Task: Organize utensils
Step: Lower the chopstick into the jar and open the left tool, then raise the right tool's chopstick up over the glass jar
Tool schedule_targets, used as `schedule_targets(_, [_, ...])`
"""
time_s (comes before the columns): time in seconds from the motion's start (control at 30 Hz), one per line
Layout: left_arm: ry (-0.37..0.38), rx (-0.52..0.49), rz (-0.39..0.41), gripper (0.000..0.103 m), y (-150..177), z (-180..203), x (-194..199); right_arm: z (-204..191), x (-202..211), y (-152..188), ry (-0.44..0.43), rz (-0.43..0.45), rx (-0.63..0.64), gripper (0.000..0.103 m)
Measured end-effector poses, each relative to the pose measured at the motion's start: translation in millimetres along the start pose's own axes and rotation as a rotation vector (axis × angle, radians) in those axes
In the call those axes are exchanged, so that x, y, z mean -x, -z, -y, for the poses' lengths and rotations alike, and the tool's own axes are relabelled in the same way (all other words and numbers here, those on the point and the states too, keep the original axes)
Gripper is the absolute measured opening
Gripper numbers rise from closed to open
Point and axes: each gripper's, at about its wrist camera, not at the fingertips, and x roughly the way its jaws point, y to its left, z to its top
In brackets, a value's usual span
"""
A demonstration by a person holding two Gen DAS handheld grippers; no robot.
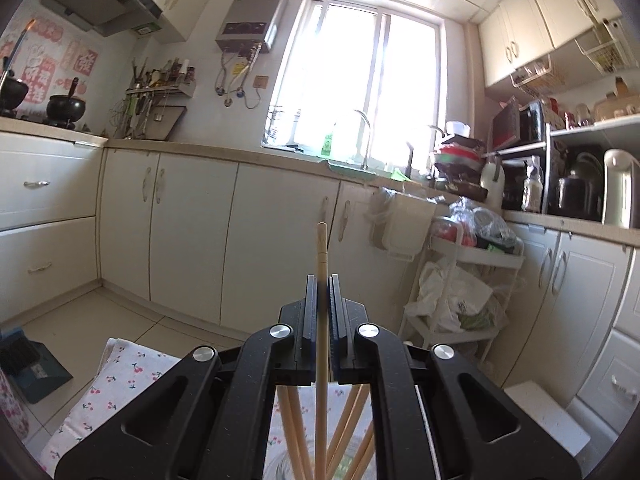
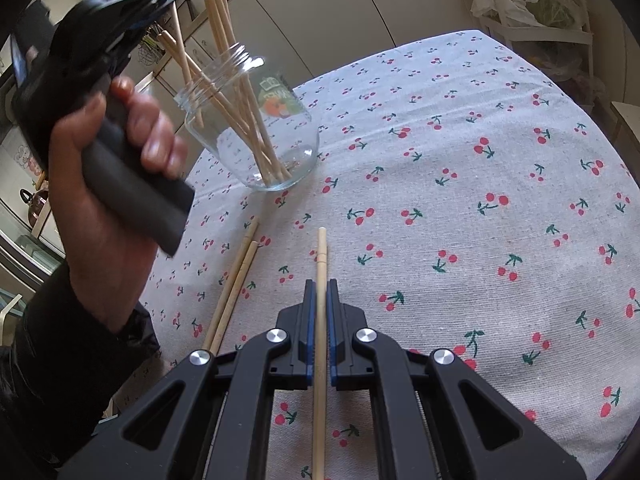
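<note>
On the cherry-print tablecloth (image 2: 460,168) stands the glass jar (image 2: 256,128) of chopsticks. The left gripper (image 1: 322,300) pinches one chopstick (image 1: 321,248) upright above it — lower it straight. The right gripper (image 2: 320,300) clamps another chopstick (image 2: 321,256); two loose chopsticks (image 2: 236,284) lie beside.

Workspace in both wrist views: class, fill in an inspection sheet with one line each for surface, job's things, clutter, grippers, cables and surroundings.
Surface: table under a cherry-print cloth, lying flat where it shows.
Job's things: glass jar standing on the cloth, holding a loose bunch of chopsticks; two loose chopsticks lying side by side on the cloth.
Clutter: nothing seen on the cloth besides these.
Grippers: left gripper shut on one chopstick, held above the jar; right gripper shut on another chopstick, above the cloth.
Cables: nothing seen on the table.
Surroundings: kitchen with cream cabinets, a bright window and a white trolley holding bags.
</note>
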Motion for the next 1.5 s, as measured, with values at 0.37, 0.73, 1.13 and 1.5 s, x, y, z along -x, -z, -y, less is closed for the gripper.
schedule_targets(0.37, [0.020,-0.083,-0.105,0.005,15.7,-7.4,18.5,1.2,-0.3,-0.4,-0.003,0.000,-0.010,0.006])
schedule_targets(0.73, [0.007,-0.103,-0.155,0.036,15.5,-26.3,63.0,-2.1,-0.8,-0.4,0.015,0.004,0.002,0.006])
schedule_targets(1.13, [-0.137,0.072,-0.278,0.053,54.0,-97.3,103.9,-49.9,67.7,-74.7,-0.125,0.404,-0.015,0.006])
schedule_targets(1.5, [-0.171,0.150,-0.260,0.053,65.9,-115.6,109.0,-60.1,50.5,-160.0,-0.101,0.732,-0.175,0.006])
